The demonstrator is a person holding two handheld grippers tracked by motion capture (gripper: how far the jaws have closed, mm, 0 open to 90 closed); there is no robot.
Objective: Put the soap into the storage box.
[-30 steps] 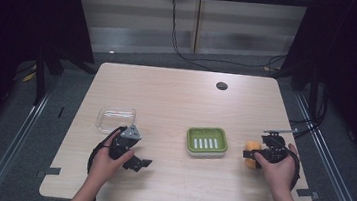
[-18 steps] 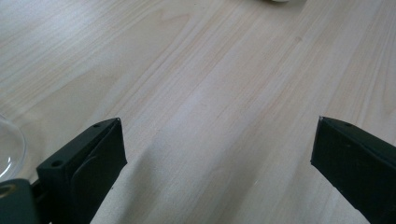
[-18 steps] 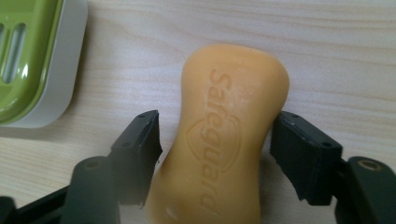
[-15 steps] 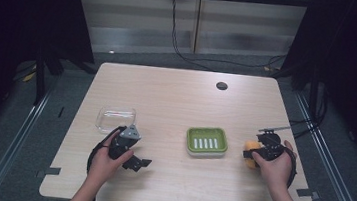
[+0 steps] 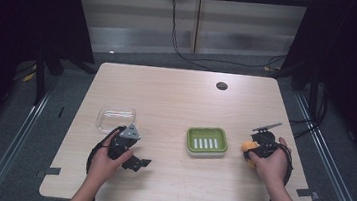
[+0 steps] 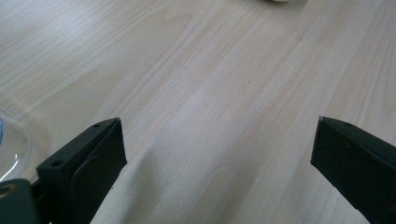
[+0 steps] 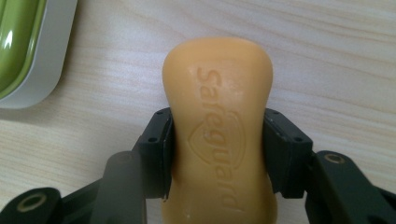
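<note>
The right hand-held gripper (image 7: 217,154) has just been closing, and its black jaws now clench the waist of the orange-yellow moulded bar of soap (image 7: 218,116), which lies flat on the pale wood-grain counter (image 5: 176,100) near its right edge (the embossed brand name faces up). Just beside the bar, toward the counter's middle, sits the green slotted soap dish with its pale grey rim (image 5: 206,141), apart from the soap and empty.

The left hand-held gripper (image 5: 128,150) rests near the front-left of the counter, released, nothing between its wide-set jaws; a clear, shallow plastic container (image 5: 115,118) lies just behind it.

The step in hand looks like the grasp itself, the bar caught but not yet lifted. The next move likely calls for a clean lift off the counter, a short carry toward the dish, and a level set-down into the green tray. Soap is slick, so the squeeze should stay firm and square across the narrow waist.
</note>
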